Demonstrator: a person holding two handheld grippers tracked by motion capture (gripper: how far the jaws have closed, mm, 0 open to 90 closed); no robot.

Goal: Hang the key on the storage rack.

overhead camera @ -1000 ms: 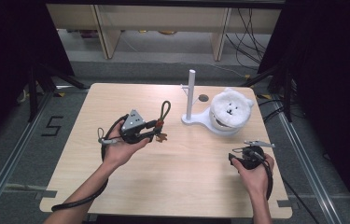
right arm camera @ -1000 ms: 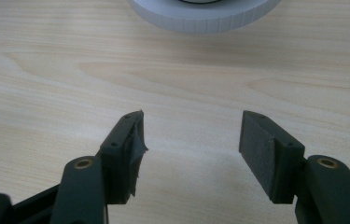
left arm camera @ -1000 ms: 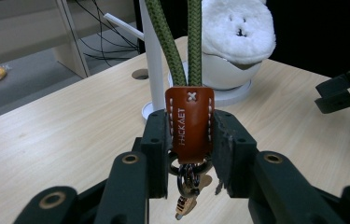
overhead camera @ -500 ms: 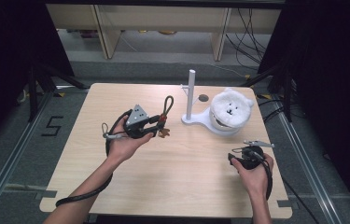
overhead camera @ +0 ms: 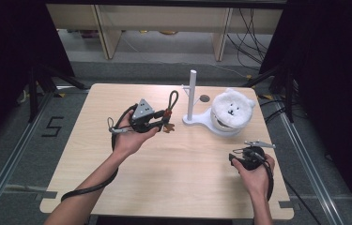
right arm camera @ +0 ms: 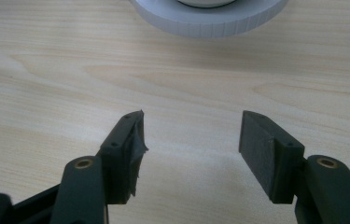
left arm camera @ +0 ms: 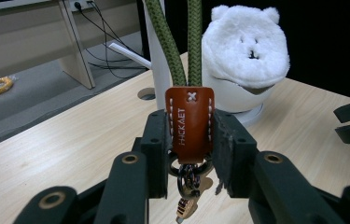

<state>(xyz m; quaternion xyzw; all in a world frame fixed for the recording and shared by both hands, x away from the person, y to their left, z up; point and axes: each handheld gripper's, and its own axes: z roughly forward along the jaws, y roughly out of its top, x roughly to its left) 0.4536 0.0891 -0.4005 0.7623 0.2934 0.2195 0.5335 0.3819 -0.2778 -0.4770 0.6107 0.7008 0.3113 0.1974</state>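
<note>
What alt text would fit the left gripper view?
The left hand-held gripper clamps a brown leather tab with a green cord loop rising from it. Beyond, on the wooden table, stand a white post and a plush bear.

Left tool (left arm camera: 190,140) clamped on brown leather tab (left arm camera: 189,123) w/ green cord (left arm camera: 178,46), bear plush (left arm camera: 246,46) behind.

olive-green braided cord (left arm camera: 189,46), brown leather tab (left arm camera: 190,123) with white stitching, fluffy white bear (left arm camera: 246,46), pale wood-grain table (overhead camera: 197,159).
</note>
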